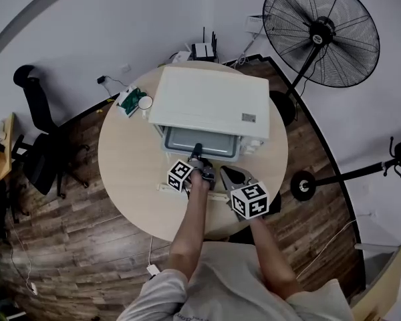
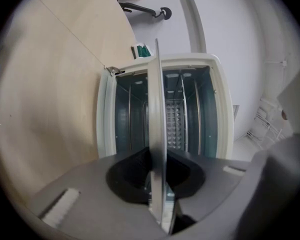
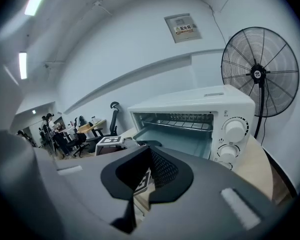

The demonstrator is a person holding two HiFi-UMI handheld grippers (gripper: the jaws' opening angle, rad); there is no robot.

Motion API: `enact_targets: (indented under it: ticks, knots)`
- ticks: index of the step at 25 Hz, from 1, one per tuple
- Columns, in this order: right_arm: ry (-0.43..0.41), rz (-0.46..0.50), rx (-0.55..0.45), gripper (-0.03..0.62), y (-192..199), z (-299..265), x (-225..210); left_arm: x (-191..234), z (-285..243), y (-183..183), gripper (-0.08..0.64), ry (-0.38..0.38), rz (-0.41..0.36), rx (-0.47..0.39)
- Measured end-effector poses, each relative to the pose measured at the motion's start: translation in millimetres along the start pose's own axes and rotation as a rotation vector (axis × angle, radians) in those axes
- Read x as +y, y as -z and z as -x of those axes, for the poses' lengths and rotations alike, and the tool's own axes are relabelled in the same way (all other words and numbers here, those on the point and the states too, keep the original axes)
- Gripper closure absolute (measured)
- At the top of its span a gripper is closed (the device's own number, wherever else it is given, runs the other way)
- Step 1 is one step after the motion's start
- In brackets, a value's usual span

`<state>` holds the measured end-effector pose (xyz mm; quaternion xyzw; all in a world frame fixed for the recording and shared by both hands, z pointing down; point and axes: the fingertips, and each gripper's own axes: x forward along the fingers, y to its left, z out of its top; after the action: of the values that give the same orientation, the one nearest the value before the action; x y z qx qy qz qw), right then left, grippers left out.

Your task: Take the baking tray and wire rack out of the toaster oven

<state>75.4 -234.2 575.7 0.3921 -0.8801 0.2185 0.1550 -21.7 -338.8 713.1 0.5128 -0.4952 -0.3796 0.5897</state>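
Left gripper is clamped on the near edge of the baking tray, which extends ahead to the open toaster oven. The wire rack sits inside. Right gripper is closed and empty, alongside.

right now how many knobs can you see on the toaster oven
2, stacked on the toaster oven's right front panel: an upper knob and a lower knob directly beneath it. The right gripper's body covers the panel's bottom, so a third may be hidden.
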Motion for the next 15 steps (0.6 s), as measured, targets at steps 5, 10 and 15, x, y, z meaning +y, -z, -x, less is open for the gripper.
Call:
enact_targets:
  ticks: [5,10,15]
  knots:
    - [0.039,-0.036,-0.010,0.597,8,4,-4,9,25,5,0.456,-0.008,0.004,0.018]
    - [0.104,-0.067,-0.057,0.597,2,21,-12,11,46,7,0.456,-0.006,0.004,0.031]
    - [0.114,-0.048,-0.064,0.597,5,27,-8,14,63,6,0.456,0.009,0.004,0.036]
